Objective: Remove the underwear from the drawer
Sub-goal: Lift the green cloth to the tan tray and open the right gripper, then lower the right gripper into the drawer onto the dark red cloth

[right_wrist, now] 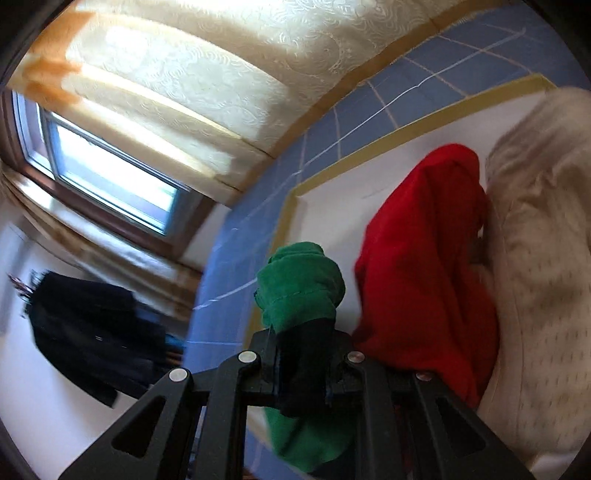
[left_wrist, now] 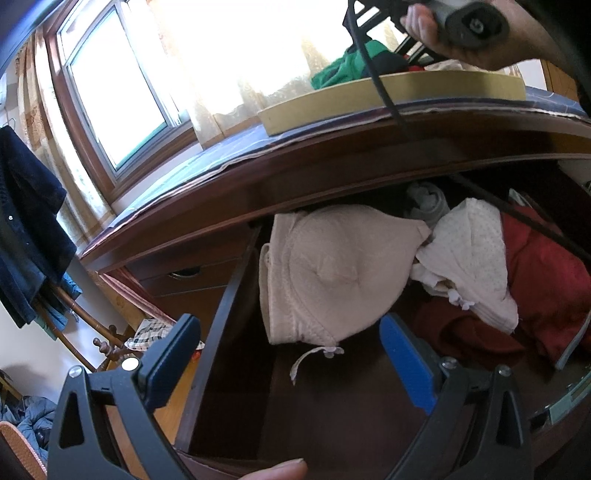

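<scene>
The wooden drawer (left_wrist: pixel 221 314) stands pulled out. A beige bra (left_wrist: pixel 332 266), a cream dotted garment (left_wrist: pixel 472 251), red clothes (left_wrist: pixel 546 280) and a grey sock (left_wrist: pixel 428 203) lie in it. My left gripper (left_wrist: pixel 288 325) hovers open just in front of the bra, touching nothing. My right gripper (right_wrist: pixel 301 354) is shut on a green and black garment (right_wrist: pixel 299 280), over the corner of a tan-rimmed tray (right_wrist: pixel 369 147) on the dresser top. A red garment (right_wrist: pixel 424 251) and a cream dotted garment (right_wrist: pixel 535 258) lie in that tray.
From the left wrist view, a hand (left_wrist: pixel 436 33) grips the other tool's handle above the tray (left_wrist: pixel 406 88). A blue checked cloth (right_wrist: pixel 236 240) covers the dresser top. Behind are a window (left_wrist: pixel 114 92) and curtains. A dark coat (left_wrist: pixel 26 221) hangs on the left.
</scene>
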Available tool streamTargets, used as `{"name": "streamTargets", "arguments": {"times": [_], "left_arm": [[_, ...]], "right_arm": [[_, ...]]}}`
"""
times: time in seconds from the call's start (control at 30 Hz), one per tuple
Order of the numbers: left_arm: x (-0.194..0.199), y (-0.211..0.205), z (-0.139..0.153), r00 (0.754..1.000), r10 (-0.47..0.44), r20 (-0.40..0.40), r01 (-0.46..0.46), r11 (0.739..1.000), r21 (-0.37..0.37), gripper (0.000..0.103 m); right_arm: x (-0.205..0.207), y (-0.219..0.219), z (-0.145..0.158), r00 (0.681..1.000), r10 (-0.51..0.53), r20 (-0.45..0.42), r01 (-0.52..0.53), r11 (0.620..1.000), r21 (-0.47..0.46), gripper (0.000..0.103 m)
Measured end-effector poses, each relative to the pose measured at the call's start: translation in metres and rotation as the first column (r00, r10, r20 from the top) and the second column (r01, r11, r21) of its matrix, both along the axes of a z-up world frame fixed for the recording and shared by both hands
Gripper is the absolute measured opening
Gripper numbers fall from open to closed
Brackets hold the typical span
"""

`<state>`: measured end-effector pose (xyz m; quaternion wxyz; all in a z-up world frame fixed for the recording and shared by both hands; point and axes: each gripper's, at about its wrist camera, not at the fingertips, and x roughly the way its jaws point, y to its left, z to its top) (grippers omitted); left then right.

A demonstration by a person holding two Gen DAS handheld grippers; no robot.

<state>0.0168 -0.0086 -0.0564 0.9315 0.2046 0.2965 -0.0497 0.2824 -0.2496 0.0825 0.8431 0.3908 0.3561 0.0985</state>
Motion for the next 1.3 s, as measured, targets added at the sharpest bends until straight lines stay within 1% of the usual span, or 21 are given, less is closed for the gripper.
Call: {"name": "streamTargets", "arguments": {"times": [0.13,0.27,0.37,0.5,0.53,0.63,0.67,0.7,0.73,0.77,0.8,0.87,0.93,1.03,1.17,1.3], "left_arm": [[-0.001,0.000,0.000,1.000,0.000,-0.002,0.000,1.000,0.000,0.099],[-0.001,0.000,-0.001,1.000,0.000,-0.002,0.000,1.000,0.000,0.099],[-0.001,0.000,-0.001,1.000,0.000,-0.001,0.000,1.000,0.000,0.099],[0.000,0.000,0.000,1.000,0.000,-0.002,0.000,1.000,0.000,0.099],[-0.001,0.000,0.000,1.000,0.000,-0.001,0.000,1.000,0.000,0.099],[-0.002,0.000,-0.001,1.000,0.000,0.002,0.000,1.000,-0.001,0.099],[-0.002,0.000,-0.001,1.000,-0.001,0.004,0.001,1.000,-0.002,0.099],[-0.002,0.000,-0.001,1.000,-0.001,0.005,0.002,1.000,-0.002,0.099],[-0.003,0.000,-0.001,1.000,-0.001,0.004,0.001,1.000,-0.002,0.099],[-0.002,0.000,-0.002,1.000,-0.001,0.001,0.001,1.000,-0.002,0.099],[-0.002,0.000,-0.002,1.000,-0.001,-0.002,0.001,1.000,-0.001,0.099],[-0.003,0.001,-0.002,1.000,0.000,-0.003,0.000,1.000,-0.001,0.099],[-0.003,0.000,-0.002,1.000,0.002,-0.001,-0.002,1.000,0.000,0.099],[-0.002,0.000,-0.002,1.000,0.004,-0.003,-0.004,1.000,0.002,0.099],[-0.002,0.000,-0.002,1.000,0.004,-0.001,-0.004,1.000,0.001,0.099],[-0.002,0.000,-0.002,1.000,0.004,0.000,-0.004,1.000,0.001,0.099]], "right_arm": [[0.014,0.012,0.000,0.999,0.013,-0.031,-0.018,0.987,-0.158,0.017],[0.024,0.019,-0.004,0.999,0.012,-0.052,-0.026,0.963,-0.269,0.015],[0.025,0.024,-0.003,0.999,0.011,-0.046,-0.026,0.935,-0.353,0.014],[0.027,0.025,-0.002,0.998,-0.019,-0.066,-0.008,0.922,-0.388,0.015],[0.028,0.027,-0.002,0.997,-0.020,-0.073,-0.011,0.913,-0.407,0.016],[0.026,0.035,0.002,0.997,0.002,-0.081,-0.040,0.884,-0.466,0.019],[0.024,0.034,0.005,0.997,0.013,-0.075,-0.046,0.882,-0.469,0.020],[0.019,0.030,0.008,0.999,0.015,-0.050,-0.035,0.894,-0.446,0.022],[0.010,0.023,0.013,1.000,0.007,0.006,-0.004,0.917,-0.400,0.025],[0.002,0.018,0.017,0.998,0.000,0.057,0.021,0.930,-0.367,0.036],[-0.008,0.012,0.022,0.994,-0.007,0.110,0.045,0.938,-0.343,0.052],[-0.035,0.002,0.034,0.974,-0.030,0.224,0.105,0.937,-0.334,0.067],[-0.064,-0.004,0.044,0.948,-0.039,0.315,0.153,0.926,-0.346,0.068],[-0.100,-0.008,0.051,0.929,-0.039,0.368,0.185,0.910,-0.371,0.068],[-0.143,-0.007,0.045,0.923,-0.044,0.382,0.217,0.880,-0.422,0.068],[-0.183,0.003,0.026,0.920,0.004,0.392,0.205,0.848,-0.489,0.068]]}}
